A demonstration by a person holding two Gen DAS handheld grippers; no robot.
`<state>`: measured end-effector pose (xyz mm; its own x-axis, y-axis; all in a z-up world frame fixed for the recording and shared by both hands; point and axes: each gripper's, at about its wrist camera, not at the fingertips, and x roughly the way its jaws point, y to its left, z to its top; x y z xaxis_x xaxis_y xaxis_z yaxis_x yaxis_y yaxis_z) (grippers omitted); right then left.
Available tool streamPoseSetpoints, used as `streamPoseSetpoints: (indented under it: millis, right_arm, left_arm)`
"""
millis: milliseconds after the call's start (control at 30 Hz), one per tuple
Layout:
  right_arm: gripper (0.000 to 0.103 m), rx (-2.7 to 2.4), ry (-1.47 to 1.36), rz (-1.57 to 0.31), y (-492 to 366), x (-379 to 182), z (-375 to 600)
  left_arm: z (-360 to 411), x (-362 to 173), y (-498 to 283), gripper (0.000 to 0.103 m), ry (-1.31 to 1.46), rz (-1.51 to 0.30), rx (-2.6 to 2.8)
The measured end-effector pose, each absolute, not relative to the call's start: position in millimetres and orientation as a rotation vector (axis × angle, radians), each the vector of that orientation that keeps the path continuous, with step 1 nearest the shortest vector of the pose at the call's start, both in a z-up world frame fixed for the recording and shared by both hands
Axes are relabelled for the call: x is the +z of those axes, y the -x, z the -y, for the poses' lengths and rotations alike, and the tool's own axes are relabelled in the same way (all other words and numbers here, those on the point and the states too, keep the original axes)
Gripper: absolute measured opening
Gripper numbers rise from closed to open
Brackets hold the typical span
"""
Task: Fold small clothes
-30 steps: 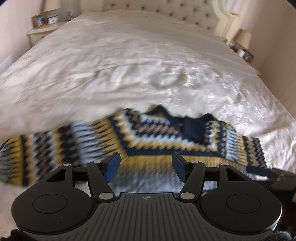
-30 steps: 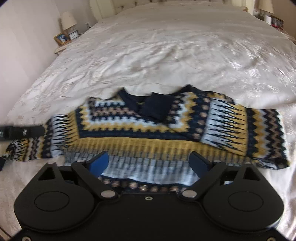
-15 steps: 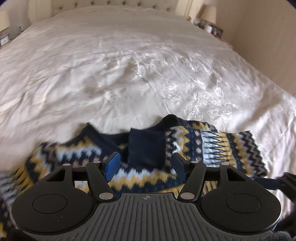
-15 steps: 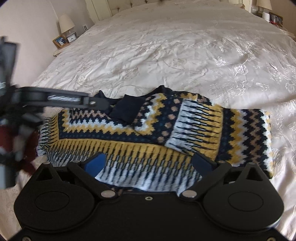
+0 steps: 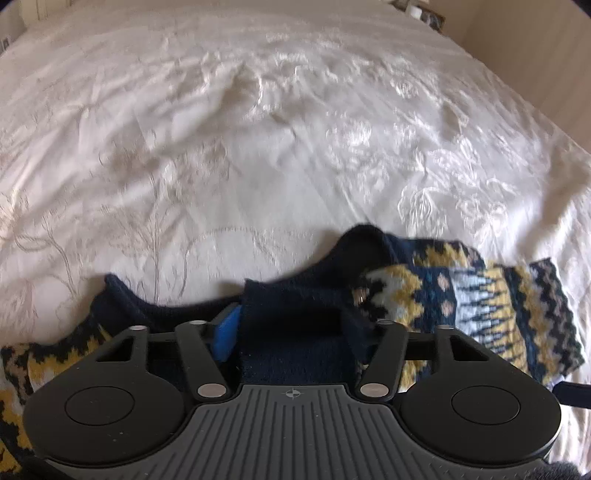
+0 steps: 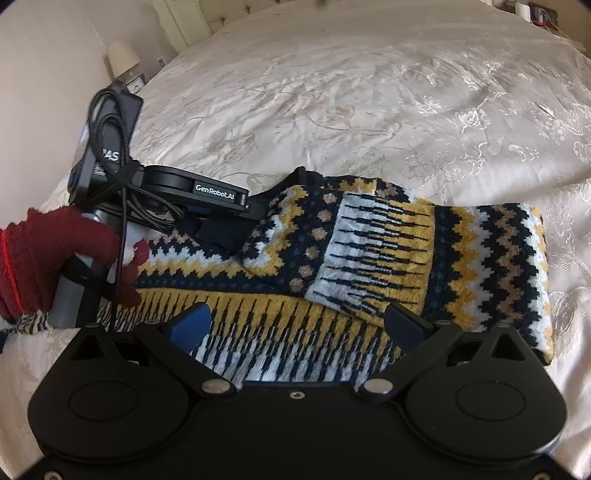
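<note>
A patterned knit sweater (image 6: 369, 258) in navy, yellow and white lies flat on the white bedspread (image 6: 332, 92). One sleeve is folded in, its navy cuff (image 5: 291, 332) at the neckline. My left gripper (image 5: 291, 328) is open with that cuff between its fingers; it also shows in the right wrist view (image 6: 255, 210), held by a red-gloved hand (image 6: 55, 258). My right gripper (image 6: 299, 325) is open and empty above the sweater's lower body.
A bedside table with a lamp (image 6: 123, 59) stands at the far left of the bed. A second nightstand (image 5: 417, 9) is at the far right. A cream wall (image 5: 535, 55) runs along the right side of the bed.
My left gripper has moved right along the sweater and forward onto the navy cuff at the neckline. My right gripper has moved a little closer to the sweater.
</note>
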<state>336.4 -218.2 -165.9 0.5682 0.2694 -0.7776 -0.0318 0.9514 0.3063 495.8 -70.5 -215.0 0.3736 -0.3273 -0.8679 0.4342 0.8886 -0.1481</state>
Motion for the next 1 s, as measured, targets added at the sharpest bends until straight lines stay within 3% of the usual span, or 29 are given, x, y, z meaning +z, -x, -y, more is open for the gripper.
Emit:
streamPoseSetpoints:
  millis: [100, 200, 533, 833, 1000]
  right_arm:
    - [0.101, 0.17, -0.279, -0.954, -339, -167, 219]
    - [0.101, 0.167, -0.281, -0.949, -338, -166, 218]
    - [0.101, 0.161, -0.279, -0.927, -327, -154, 213]
    - [0.101, 0.177, -0.269, -0.915, -326, -146, 201]
    - [0.101, 0.207, -0.255, -0.917, -326, -143, 189]
  left_arm:
    - [69, -207, -491, 0.023, -0.086, -1.047, -0.447]
    - [66, -198, -487, 0.005, -0.039, -1.02, -0.469]
    - [51, -162, -463, 0.004, 0.014, -0.95, -0.448]
    - [-28, -115, -422, 0.004, 0.113, -0.867, -0.306]
    - [-72, -119, -416, 0.004, 0.105, -0.903, -0.206]
